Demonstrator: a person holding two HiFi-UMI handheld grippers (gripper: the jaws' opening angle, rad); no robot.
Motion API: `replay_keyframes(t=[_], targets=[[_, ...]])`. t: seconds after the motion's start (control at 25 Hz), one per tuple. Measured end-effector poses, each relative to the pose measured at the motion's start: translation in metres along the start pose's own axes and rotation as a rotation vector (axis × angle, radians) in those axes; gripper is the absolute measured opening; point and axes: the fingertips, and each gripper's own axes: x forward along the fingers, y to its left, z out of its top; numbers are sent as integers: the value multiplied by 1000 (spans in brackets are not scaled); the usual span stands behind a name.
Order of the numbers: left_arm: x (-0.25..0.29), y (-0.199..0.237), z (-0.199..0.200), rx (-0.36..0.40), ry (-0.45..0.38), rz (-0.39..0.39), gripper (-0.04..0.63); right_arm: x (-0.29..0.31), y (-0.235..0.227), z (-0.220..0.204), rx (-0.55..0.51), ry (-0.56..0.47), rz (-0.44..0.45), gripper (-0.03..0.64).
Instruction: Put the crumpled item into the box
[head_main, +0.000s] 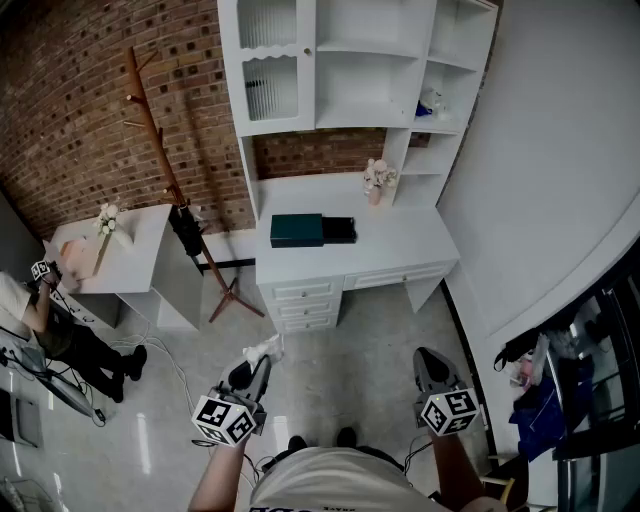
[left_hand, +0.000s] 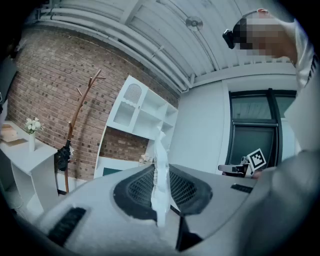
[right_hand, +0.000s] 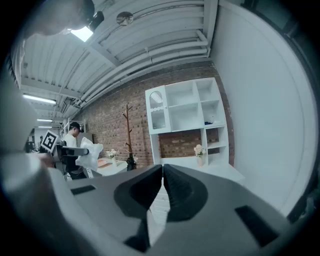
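A dark green box (head_main: 298, 230) lies on the white desk (head_main: 400, 245) ahead of me, its right end looking open. My left gripper (head_main: 257, 356) hangs low over the floor in front of the desk drawers, shut on a white crumpled item (head_main: 266, 347). In the left gripper view the crumpled item (left_hand: 159, 145) stands up pinched between the jaws of the gripper (left_hand: 161, 171), and the box (left_hand: 114, 171) shows far behind. At the same height, my right gripper (head_main: 429, 354) is shut with nothing in it. The jaws of that gripper (right_hand: 163, 172) meet in the right gripper view.
A tall white shelf unit (head_main: 350, 60) rises over the desk, and a small flower vase (head_main: 377, 182) stands on the desk. A wooden coat stand (head_main: 165, 170) and a white side table (head_main: 120, 250) are left of it. Another person (head_main: 45, 320) works at far left. Dark clutter (head_main: 555, 385) sits at right.
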Motion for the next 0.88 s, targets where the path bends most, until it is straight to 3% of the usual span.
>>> replay_keyframes(t=[0.88], targets=[[14, -21, -2, 11, 8, 28, 72, -2, -28, 10, 3, -9, 33, 35]])
